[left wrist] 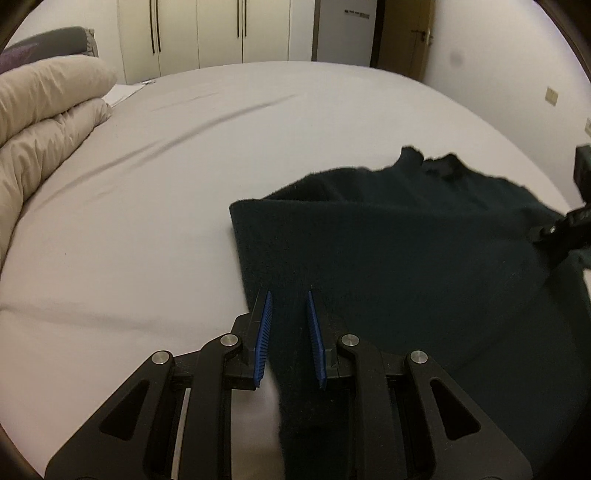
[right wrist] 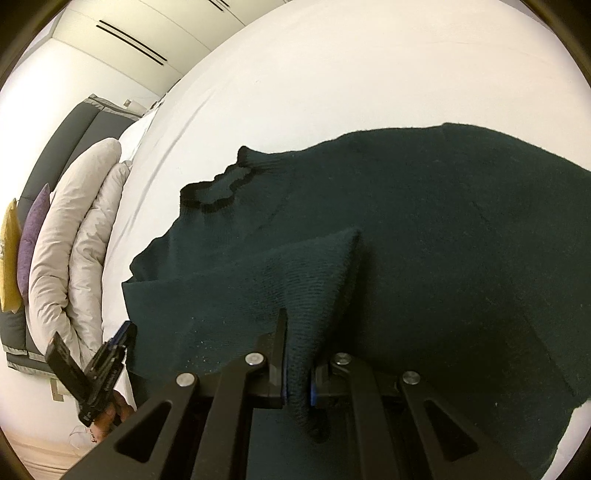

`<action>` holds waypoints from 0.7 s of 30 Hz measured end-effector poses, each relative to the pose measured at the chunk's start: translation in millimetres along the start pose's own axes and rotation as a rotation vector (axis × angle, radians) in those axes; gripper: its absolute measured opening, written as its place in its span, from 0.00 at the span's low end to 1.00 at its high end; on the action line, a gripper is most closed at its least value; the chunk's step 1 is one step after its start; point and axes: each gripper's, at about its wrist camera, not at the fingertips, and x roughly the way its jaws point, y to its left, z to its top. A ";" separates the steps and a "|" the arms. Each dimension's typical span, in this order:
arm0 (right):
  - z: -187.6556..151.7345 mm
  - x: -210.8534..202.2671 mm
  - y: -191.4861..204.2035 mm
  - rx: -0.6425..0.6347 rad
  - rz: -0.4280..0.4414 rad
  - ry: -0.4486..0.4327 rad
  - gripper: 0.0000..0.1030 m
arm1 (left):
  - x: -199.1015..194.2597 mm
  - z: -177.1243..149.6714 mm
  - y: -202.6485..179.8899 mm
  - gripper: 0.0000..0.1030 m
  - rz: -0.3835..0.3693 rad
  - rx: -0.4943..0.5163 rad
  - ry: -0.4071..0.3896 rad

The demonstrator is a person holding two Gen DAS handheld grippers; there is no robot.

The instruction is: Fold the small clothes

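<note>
Here, a dark green sweater (left wrist: 406, 236) lies spread on the bed (left wrist: 184, 184), whose pale sheet shows a few long creases. My left hand-held gripper (left wrist: 288, 295) points down over the sweater's near left edge — a strip of the knit runs between the blue pads (left wrist: 264, 332), but I can see a gap on both sides of the cloth, so the jaws stand slightly apart and are not pinching it. My right hand-held gripper (right wrist: 297, 369) is clamped on a fold of the same sweater; the fabric rises from the pinch into a lifted ridge whose corner peaks just ahead of the fingertips. The sweater's collar (right wrist: 218, 188) lies toward the far side, near a rolled beige duvet (right wrist: 74, 236). Beyond the duvet, cushions — one purple (right wrist: 35, 236), one yellow (right wrist: 9, 254) — lean against a dark headboard (right wrist: 62, 140). White wardrobe doors (left wrist: 221, 33) stand behind the bed in the left wrist view.
</note>
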 end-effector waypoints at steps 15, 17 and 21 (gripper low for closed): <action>2.4 2.9 -9.9 0.007 -0.016 -0.017 0.07 | 5.1 -5.1 -9.4 0.18 0.039 0.048 0.004; 2.6 1.9 -13.4 0.019 -0.009 -0.024 0.07 | 5.7 -5.6 -9.7 0.18 0.041 0.049 0.003; 1.9 0.6 -17.2 0.036 -0.003 -0.029 0.06 | 2.3 -5.7 -10.2 0.18 0.032 0.043 -0.009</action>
